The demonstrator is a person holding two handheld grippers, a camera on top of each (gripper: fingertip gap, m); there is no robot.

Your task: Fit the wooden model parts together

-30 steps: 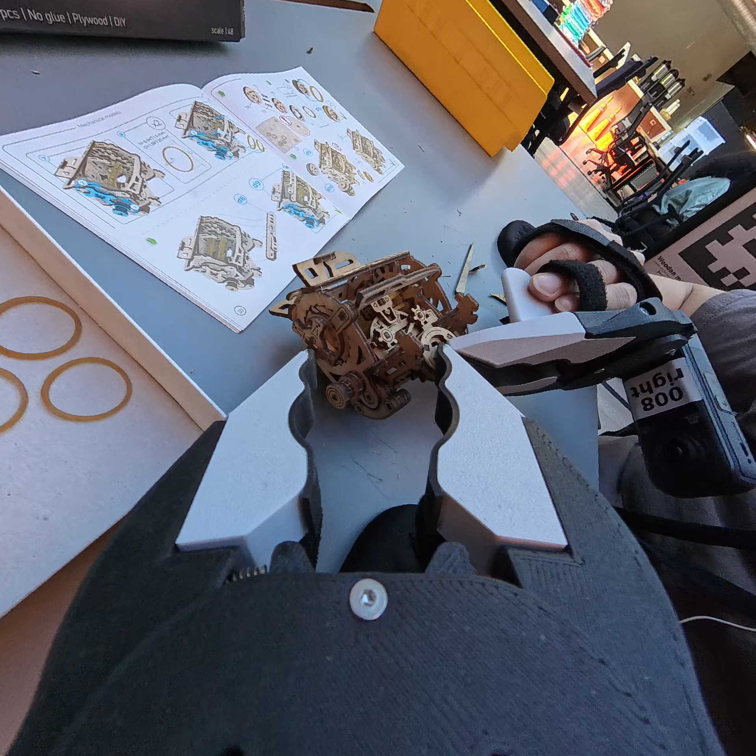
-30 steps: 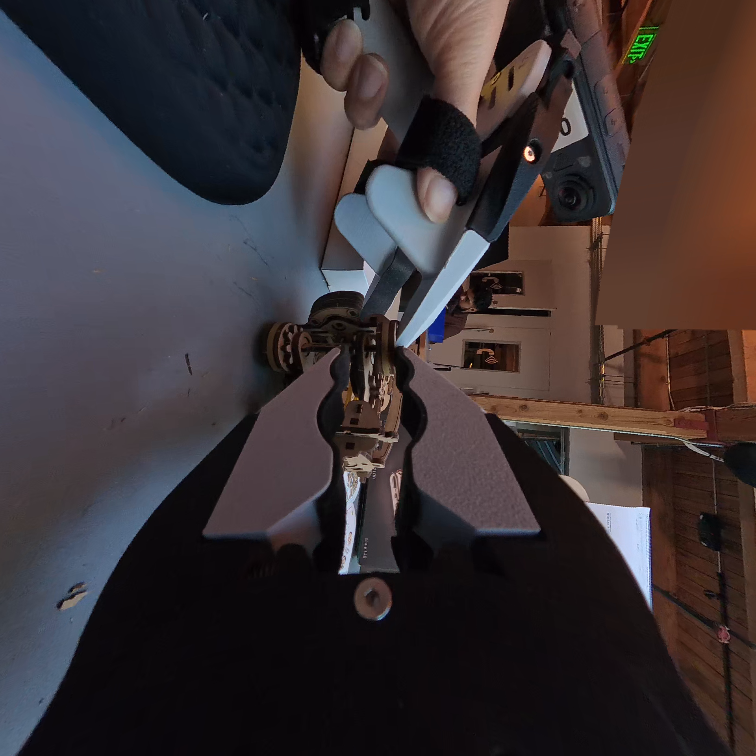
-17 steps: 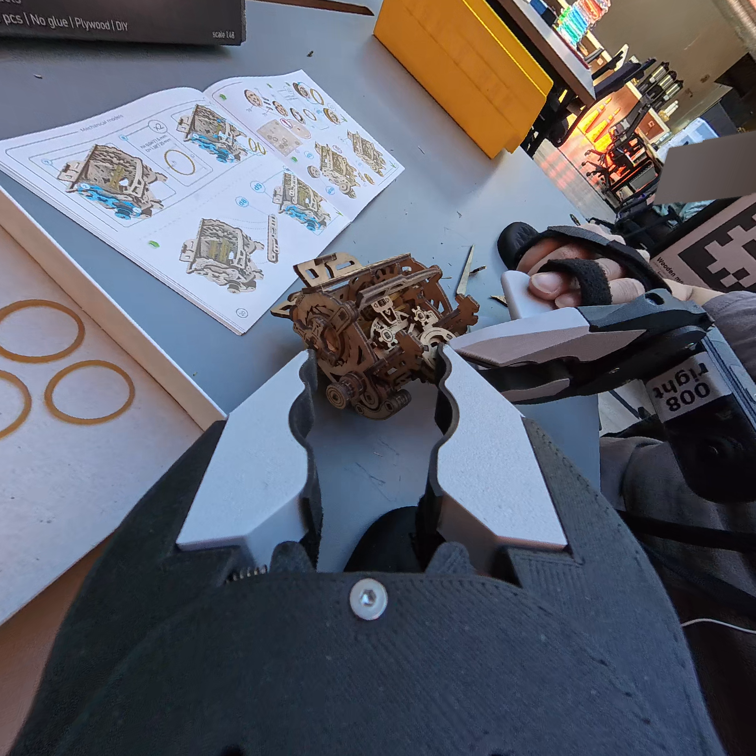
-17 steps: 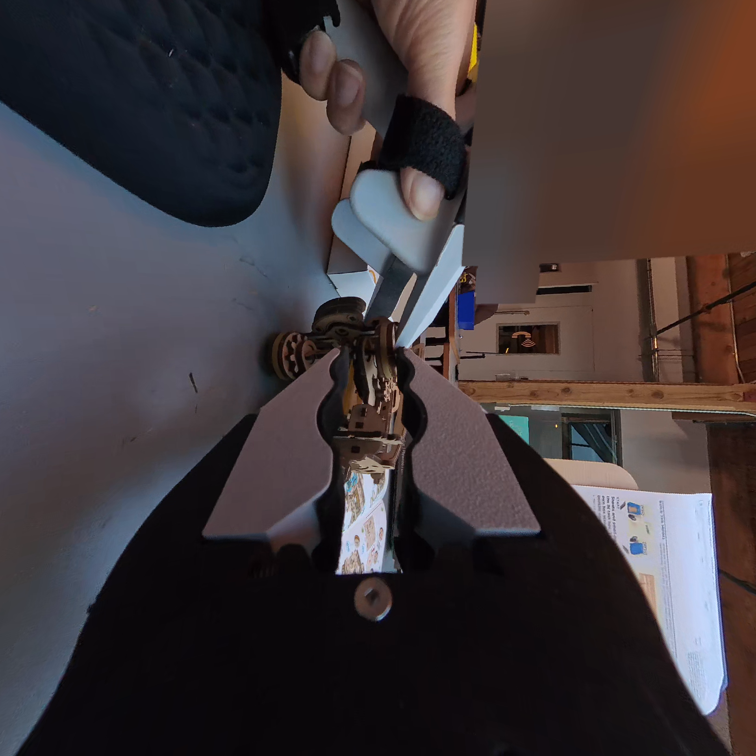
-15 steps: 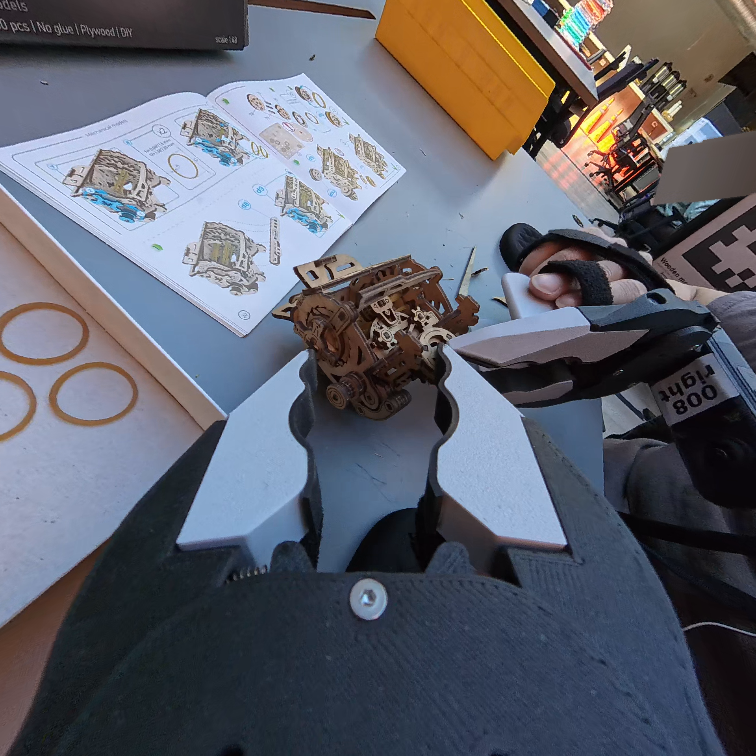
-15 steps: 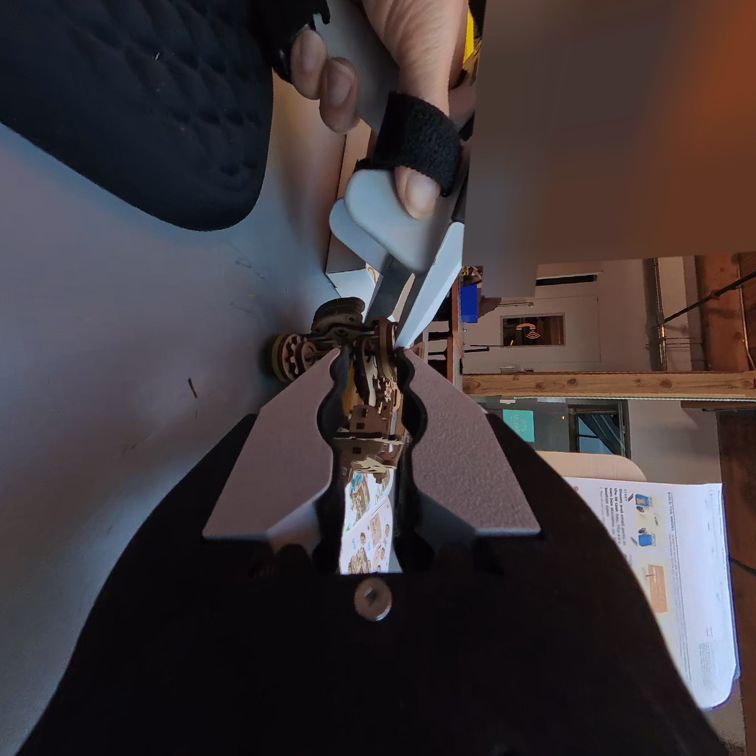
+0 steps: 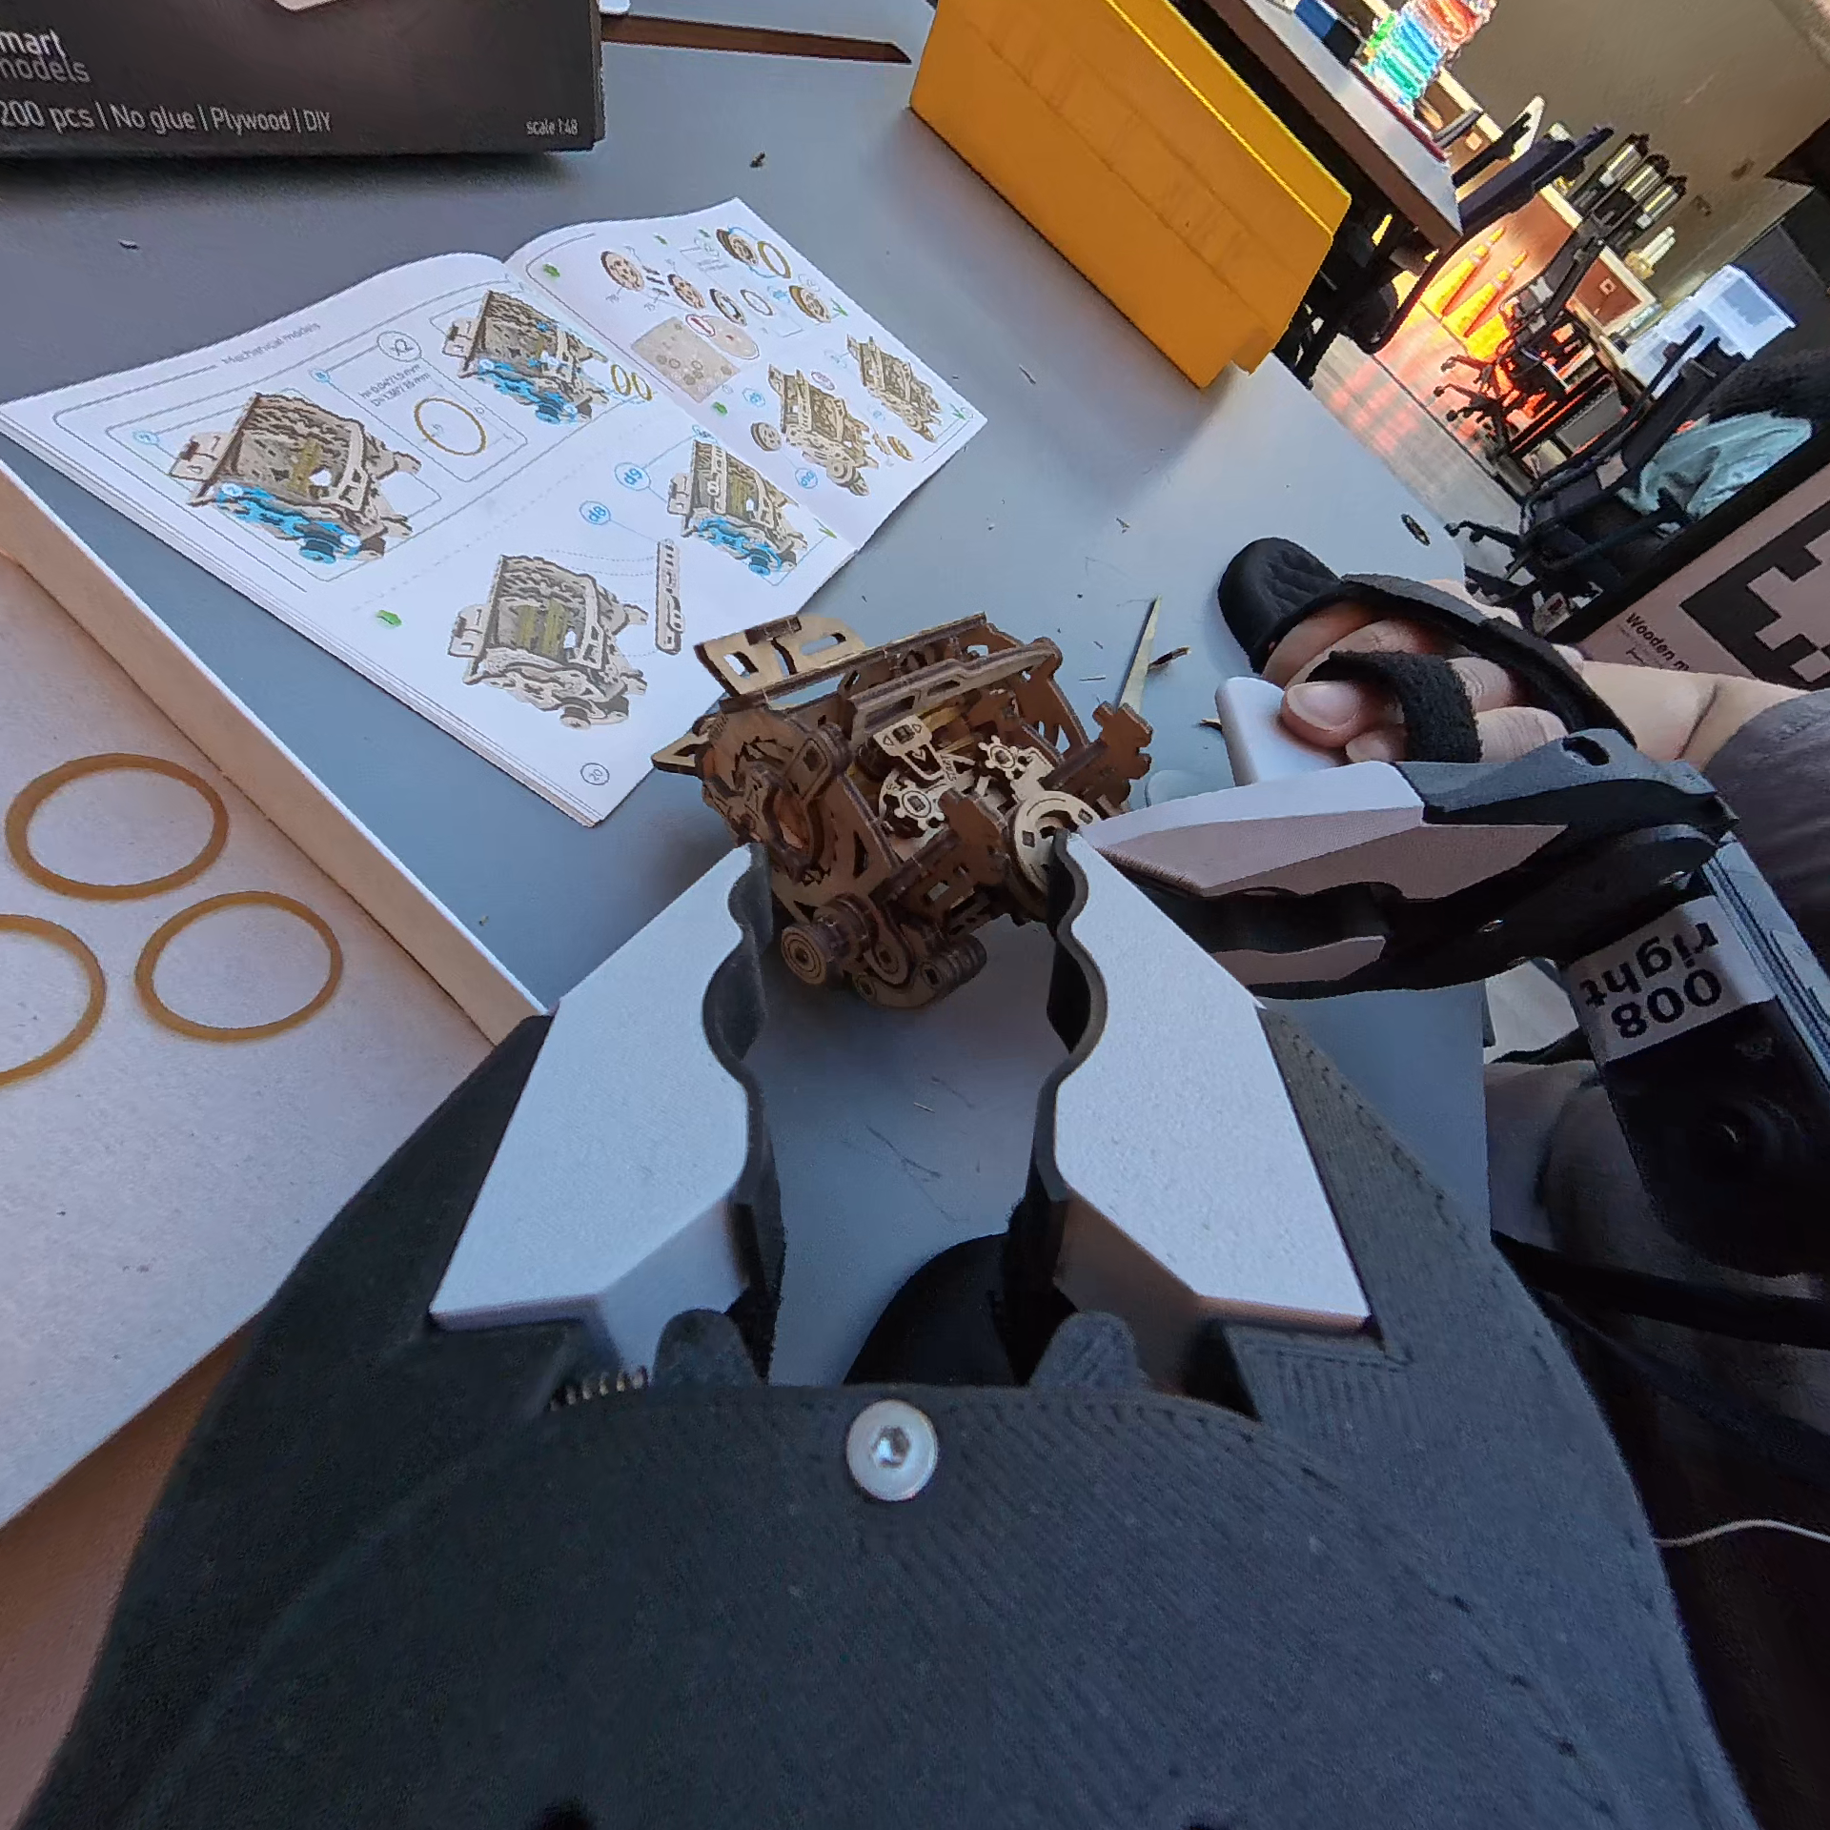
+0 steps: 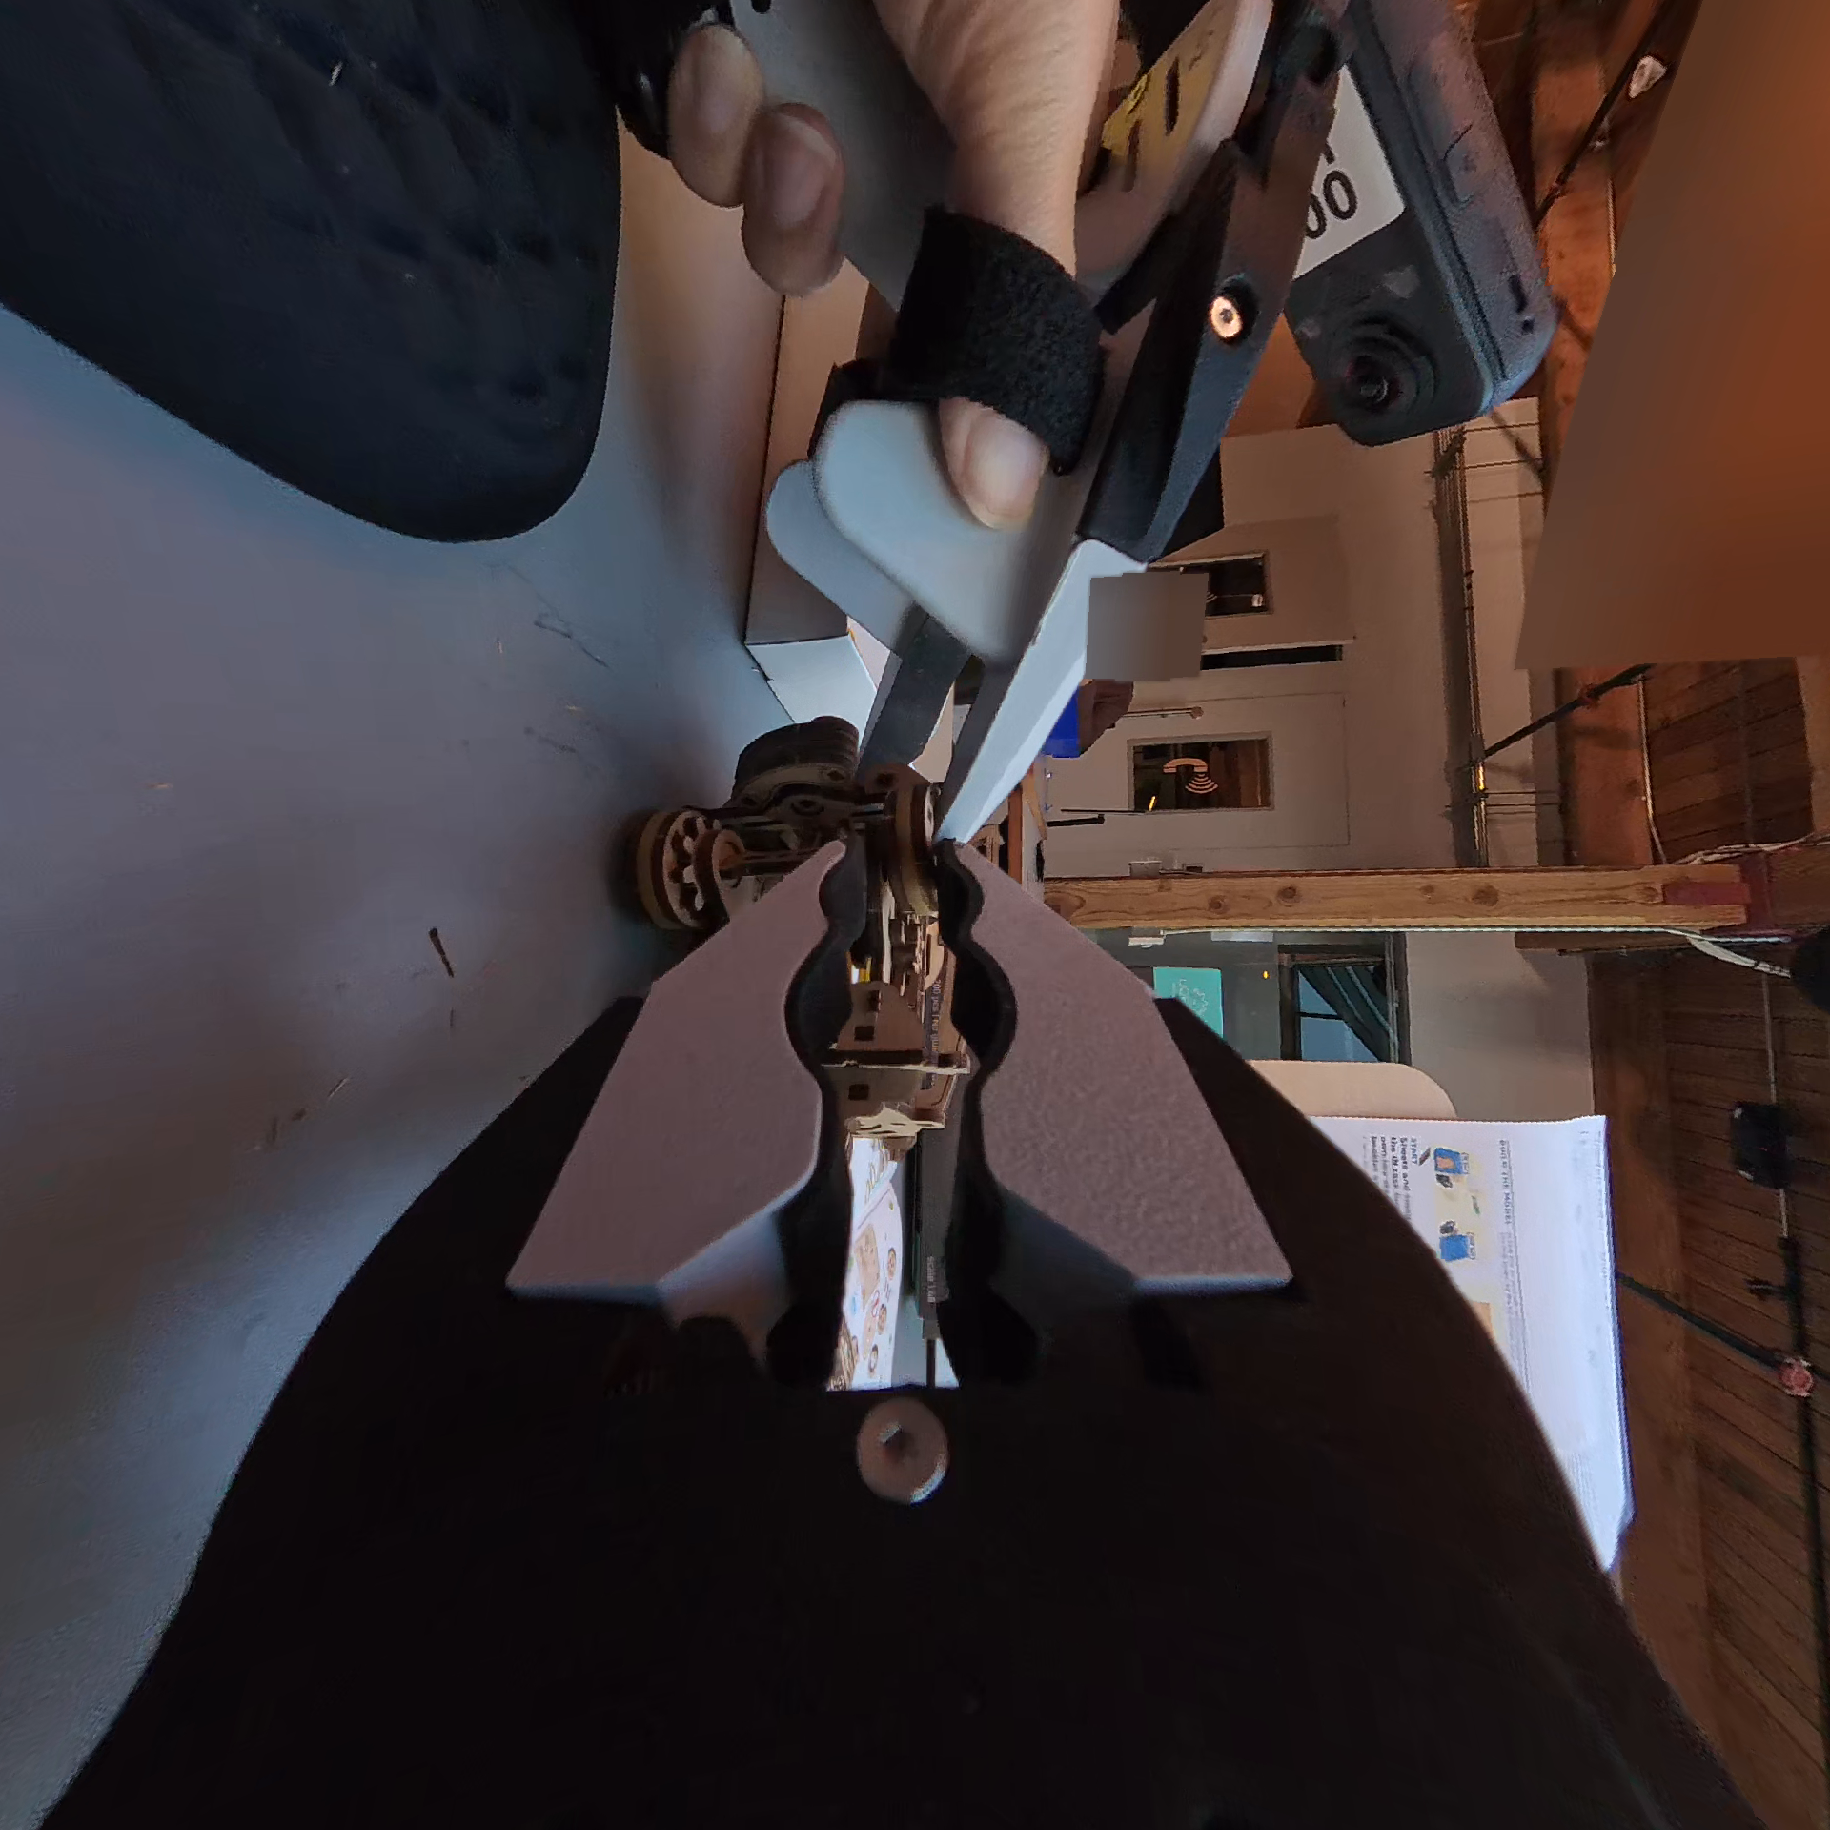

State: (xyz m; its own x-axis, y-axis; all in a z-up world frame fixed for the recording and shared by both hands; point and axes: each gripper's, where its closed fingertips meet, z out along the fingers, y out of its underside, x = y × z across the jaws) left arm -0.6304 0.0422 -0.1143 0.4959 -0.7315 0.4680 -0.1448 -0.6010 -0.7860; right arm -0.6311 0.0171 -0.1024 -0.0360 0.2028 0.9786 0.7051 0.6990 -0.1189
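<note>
A dark brown wooden gear model [image 7: 881,792] stands on the grey table [image 7: 1040,446]. My left gripper [image 7: 901,862] is shut on it, one finger on each side. My right gripper [image 7: 1109,871] comes in from the right, turned on its side, and is shut on a small round wheel [image 7: 1040,827] on the model's right flank. In the right wrist view my right gripper [image 8: 891,857] clamps that pale disc [image 8: 906,842], and the left gripper [image 8: 916,797] reaches down onto the model [image 8: 753,842] from above, held by a hand. The model's far side is hidden.
An open instruction booklet [image 7: 515,446] lies behind the model. A pale board [image 7: 198,1188] with loose rubber bands [image 7: 238,965] is at the left. A yellow box [image 7: 1119,168] and a black box [image 7: 297,69] sit at the back. Wood slivers [image 7: 1139,644] lie near the right hand.
Both grippers keep their hold on the model. The booklet and boxes have slid slightly down and right in the left view, and the background has shifted in the right view.
</note>
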